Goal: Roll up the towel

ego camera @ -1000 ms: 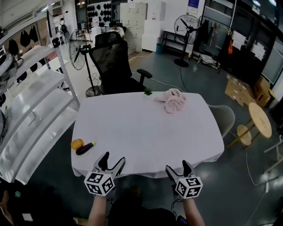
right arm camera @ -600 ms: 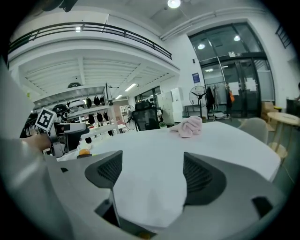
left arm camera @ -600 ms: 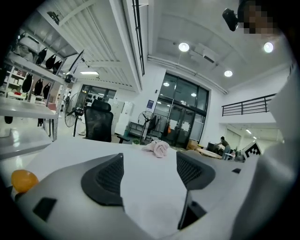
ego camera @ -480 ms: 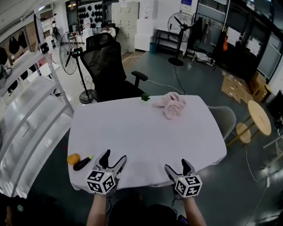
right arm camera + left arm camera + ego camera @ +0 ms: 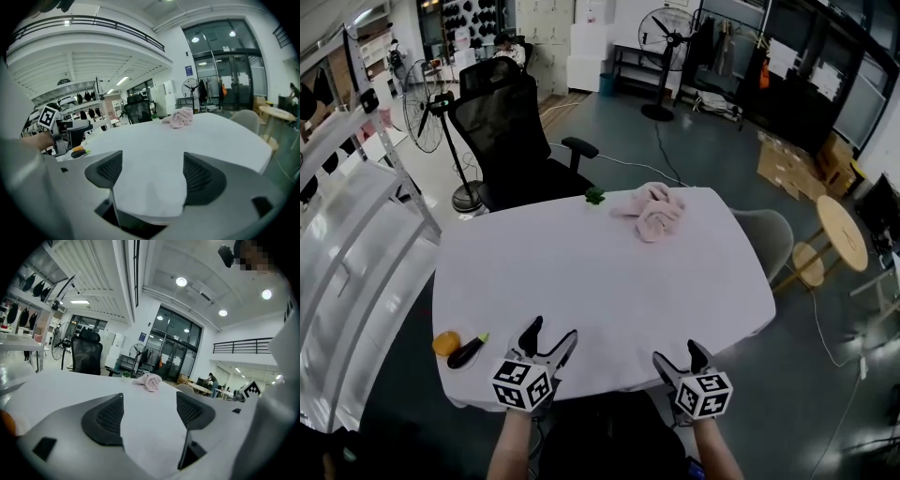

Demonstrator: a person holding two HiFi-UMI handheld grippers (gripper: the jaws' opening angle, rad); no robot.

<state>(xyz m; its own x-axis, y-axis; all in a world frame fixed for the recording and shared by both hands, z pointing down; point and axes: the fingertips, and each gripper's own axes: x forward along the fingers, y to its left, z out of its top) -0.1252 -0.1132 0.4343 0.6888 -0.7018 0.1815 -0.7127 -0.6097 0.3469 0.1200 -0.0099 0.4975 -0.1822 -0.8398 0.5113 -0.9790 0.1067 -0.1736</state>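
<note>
A crumpled pink towel (image 5: 651,210) lies near the far edge of the white-clothed table (image 5: 600,291); it also shows far off as the towel (image 5: 150,381) in the left gripper view and the towel (image 5: 179,117) in the right gripper view. My left gripper (image 5: 549,336) hovers at the table's near edge, left of centre, jaws open and empty. The right gripper (image 5: 678,356) is at the near edge to the right, also open with nothing between its jaws. Both are far from the towel.
An orange fruit (image 5: 443,343) and a dark eggplant (image 5: 467,352) lie at the near left corner. A small green thing (image 5: 594,196) sits by the far edge. A black office chair (image 5: 508,141) stands behind the table, white shelving (image 5: 347,234) to the left, a round wooden stool (image 5: 842,234) to the right.
The view has shifted so the table sits closer and lower. Both grippers have come slightly forward over the near edge; their jaws stay open.
</note>
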